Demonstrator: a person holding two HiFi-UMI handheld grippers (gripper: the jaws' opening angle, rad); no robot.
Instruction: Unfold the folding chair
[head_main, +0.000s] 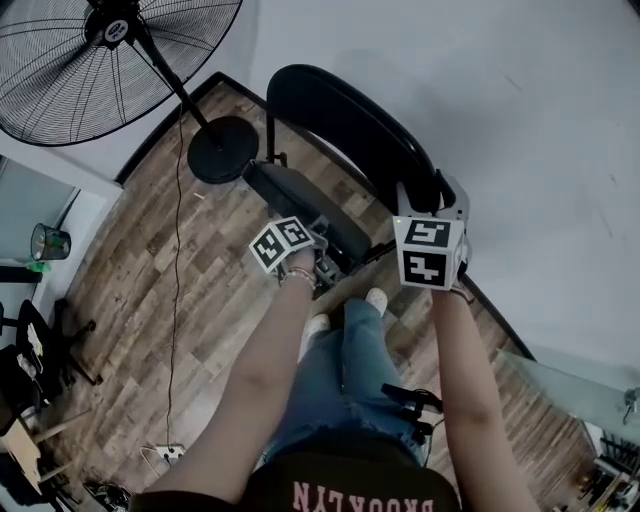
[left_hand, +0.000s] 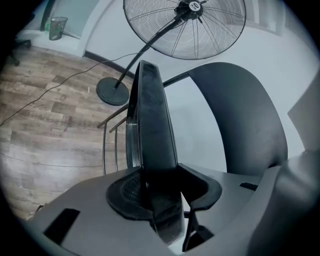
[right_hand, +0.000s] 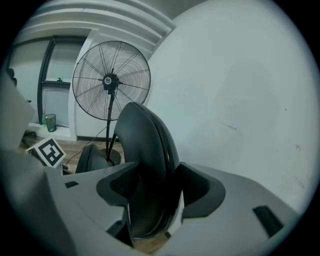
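The black folding chair stands by the white wall, its curved backrest (head_main: 350, 125) up and its seat (head_main: 300, 200) tilted steeply in front of it. My left gripper (head_main: 318, 252) is shut on the seat's near edge. In the left gripper view the seat (left_hand: 152, 125) runs edge-on between the pads (left_hand: 125, 192). My right gripper (head_main: 440, 200) is at the backrest's right rim. In the right gripper view the backrest (right_hand: 142, 150) fills the gap between both pads (right_hand: 197, 187), which sit against it.
A tall pedestal fan (head_main: 110, 40) with a round base (head_main: 222, 148) stands just left of the chair, and its cord (head_main: 176, 300) trails over the wood floor. The white wall (head_main: 500, 100) is right behind the chair. A green bin (head_main: 50, 242) stands far left. My legs (head_main: 345, 370) are below.
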